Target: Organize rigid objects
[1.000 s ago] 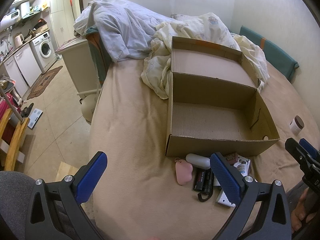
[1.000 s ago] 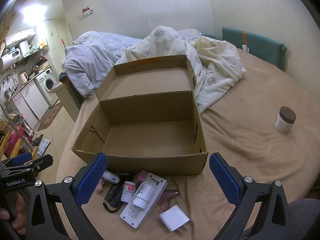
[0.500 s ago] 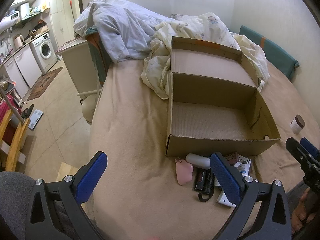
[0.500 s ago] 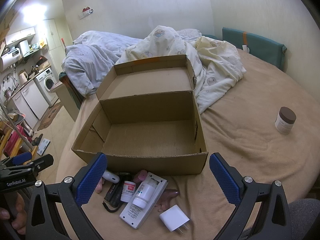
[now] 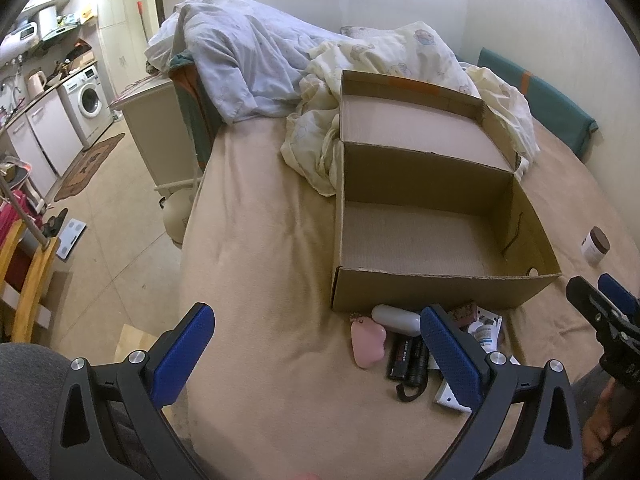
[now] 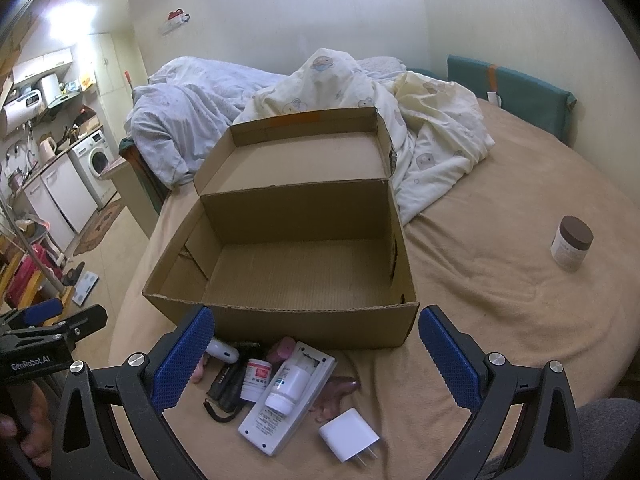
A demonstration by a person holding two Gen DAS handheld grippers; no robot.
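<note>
Right wrist view: an open cardboard box (image 6: 304, 264) sits on a tan bed sheet (image 6: 500, 320), its lid folded back toward the far side, its floor bare. Just beside its near wall lies a cluster of small items, partly hidden by the right gripper (image 6: 316, 356), whose jaws stand spread wide and hold nothing: a white remote (image 6: 288, 404) with a white bottle (image 6: 289, 386) lying on it, a red-labelled pill bottle (image 6: 257, 379), a black flashlight (image 6: 228, 388) with a wrist loop, a white oval device (image 6: 222, 351) half behind the left blue finger pad (image 6: 184, 360), a pink item (image 6: 282, 349) mostly covered, and a white plug adapter (image 6: 349, 439) nearest the camera. A dark brownish shape right of the remote is too dim to identify. A brown-lidded jar (image 6: 571, 249) stands well apart, far right on the sheet. Left wrist view: the left gripper (image 5: 318, 348) is likewise released and empty, hovering over the sheet left of the cluster; its right pad covers much of the pile, leaving a pink heart-shaped object (image 5: 368, 343), the flashlight and the oval device showing. The box's near wall cuts off any view of items tight against it. Rumpled duvets (image 5: 248, 60) are heaped beyond the box; a washing machine (image 5: 90, 102) stands far left.
</note>
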